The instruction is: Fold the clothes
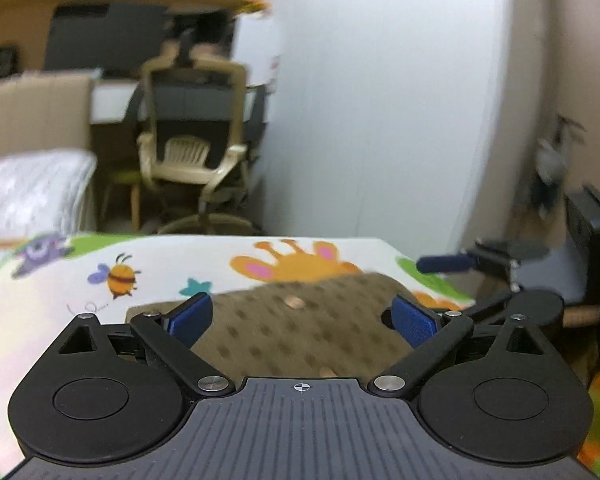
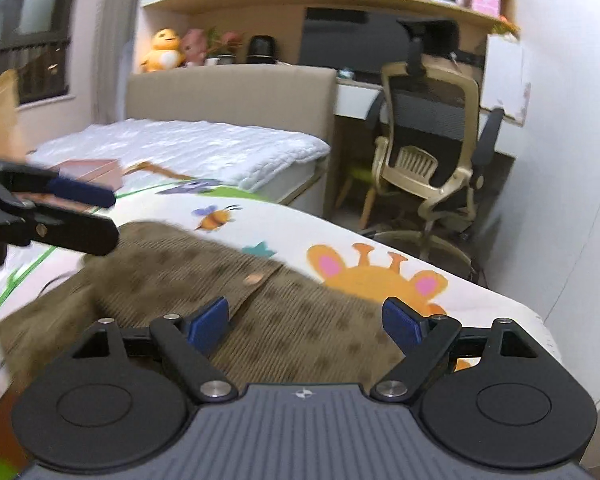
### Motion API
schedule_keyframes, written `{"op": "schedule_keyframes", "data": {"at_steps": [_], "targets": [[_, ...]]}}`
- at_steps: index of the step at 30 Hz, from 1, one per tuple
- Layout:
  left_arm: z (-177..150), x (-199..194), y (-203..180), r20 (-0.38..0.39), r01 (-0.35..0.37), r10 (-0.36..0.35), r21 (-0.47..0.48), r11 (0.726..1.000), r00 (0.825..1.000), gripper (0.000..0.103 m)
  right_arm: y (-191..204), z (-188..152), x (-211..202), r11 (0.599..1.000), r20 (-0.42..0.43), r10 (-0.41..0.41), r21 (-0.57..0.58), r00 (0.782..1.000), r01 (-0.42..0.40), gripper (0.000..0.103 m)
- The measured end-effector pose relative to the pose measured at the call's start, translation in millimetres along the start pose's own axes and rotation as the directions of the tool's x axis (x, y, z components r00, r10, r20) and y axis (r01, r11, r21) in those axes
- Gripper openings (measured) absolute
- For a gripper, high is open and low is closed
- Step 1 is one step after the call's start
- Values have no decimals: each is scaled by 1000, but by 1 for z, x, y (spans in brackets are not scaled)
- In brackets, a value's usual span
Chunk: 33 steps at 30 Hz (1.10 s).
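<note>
A brown spotted corduroy garment (image 1: 300,328) with round buttons lies on a cartoon-print play mat (image 1: 160,264). It also shows in the right wrist view (image 2: 204,284), partly folded over itself. My left gripper (image 1: 302,316) is open and empty, its blue pads (image 1: 190,316) spread wide just above the garment. My right gripper (image 2: 306,320) is open and empty too, hovering over the garment's near right part. The right gripper's fingers show at the right edge of the left wrist view (image 1: 446,263); the left gripper's fingers show at the left of the right wrist view (image 2: 84,192).
The mat (image 2: 380,240) ends at a rounded edge on the right. A bed with a white quilt (image 2: 188,148) and a pink box (image 2: 90,170) lies beyond. An office chair (image 2: 428,152) and desk stand by the white wall (image 1: 380,100).
</note>
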<state>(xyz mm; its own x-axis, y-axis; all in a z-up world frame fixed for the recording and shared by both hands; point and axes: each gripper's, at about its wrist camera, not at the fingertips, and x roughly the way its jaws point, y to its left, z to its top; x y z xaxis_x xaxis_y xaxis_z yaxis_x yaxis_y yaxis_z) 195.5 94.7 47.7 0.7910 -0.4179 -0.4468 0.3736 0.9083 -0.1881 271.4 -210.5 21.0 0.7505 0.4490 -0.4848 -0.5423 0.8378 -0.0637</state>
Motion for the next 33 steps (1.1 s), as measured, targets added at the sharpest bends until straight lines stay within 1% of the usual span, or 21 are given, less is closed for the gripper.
{"op": "schedule_keyframes", "data": {"at_steps": [1, 3, 5, 6, 8, 9, 11, 14, 15, 16, 18, 20, 21, 22, 23, 24, 25, 26, 28, 31, 33], "targets": [[-4, 15, 11, -47, -25, 23, -32, 999, 999, 99, -4, -1, 13, 1000, -24, 0, 21, 1000, 1, 84], [-19, 34, 28, -149, -72, 64, -50, 996, 987, 99, -12, -12, 37, 999, -108, 4, 49, 994, 2, 82], [-39, 28, 40, -206, -91, 82, -36, 995, 975, 99, -17, -35, 44, 999, -192, 4, 34, 981, 3, 82], [-48, 23, 46, -232, -99, 90, -28, 995, 968, 99, -19, -47, 40, 1000, -213, 8, 25, 977, -3, 82], [-63, 12, 57, -270, -113, 103, -24, 993, 957, 99, -26, -60, 18, 999, -213, 34, 38, 977, -27, 82], [-64, 4, 62, -271, -107, 90, -47, 993, 958, 99, -30, -63, 5, 998, -205, 51, 54, 977, -41, 82], [-63, -14, 75, -239, -54, 18, -143, 988, 971, 99, -42, -64, -20, 992, -165, 89, 102, 982, -73, 82], [-53, -17, 92, -165, 29, -80, -292, 956, 983, 99, -61, -54, -30, 976, -110, 106, 202, 988, -83, 82], [-50, -11, 93, -150, 35, -85, -311, 950, 985, 99, -67, -50, -23, 972, -102, 99, 224, 990, -75, 80], [-48, -3, 93, -139, 34, -82, -322, 946, 987, 99, -72, -46, -16, 967, -97, 93, 248, 991, -66, 74], [-47, 13, 90, -149, 18, -73, -339, 941, 986, 99, -82, -43, 10, 946, -129, 83, 321, 988, -38, 65], [-48, 26, 87, -162, 8, -70, -358, 934, 984, 97, -88, -46, 31, 916, -167, 104, 399, 980, -29, 60], [-49, 28, 84, -164, 10, -75, -364, 931, 984, 91, -89, -49, 39, 905, -168, 112, 424, 979, -31, 54], [-48, 27, 81, -170, 6, -71, -356, 934, 983, 81, -86, -50, 40, 907, -158, 119, 420, 980, -43, 44], [-47, 27, 77, -178, 0, -65, -344, 939, 982, 59, -83, -50, 41, 908, -148, 126, 415, 981, -54, 37], [-45, 25, 73, -179, 2, -64, -328, 945, 982, 47, -79, -50, 42, 911, -138, 132, 407, 982, -66, 25], [-42, 24, 70, -179, 7, -65, -309, 951, 982, 38, -72, -46, 36, 925, -127, 131, 372, 983, -75, 15], [-38, 19, 67, -168, 13, -65, -295, 955, 984, 23, -67, -41, 27, 937, -105, 128, 340, 986, -85, 11], [-27, 4, 60, -130, 29, -67, -274, 961, 989, 20, -57, -29, 8, 955, -61, 124, 278, 990, -102, 7], [-12, -31, 45, -65, 69, -88, -247, 967, 994, 20, -56, -11, -36, 954, 25, 159, 254, 987, -161, 7], [-10, -55, 32, -40, 98, -109, -213, 972, 993, 20, -56, -11, -64, 952, 50, 176, 247, 983, -183, 7]]}}
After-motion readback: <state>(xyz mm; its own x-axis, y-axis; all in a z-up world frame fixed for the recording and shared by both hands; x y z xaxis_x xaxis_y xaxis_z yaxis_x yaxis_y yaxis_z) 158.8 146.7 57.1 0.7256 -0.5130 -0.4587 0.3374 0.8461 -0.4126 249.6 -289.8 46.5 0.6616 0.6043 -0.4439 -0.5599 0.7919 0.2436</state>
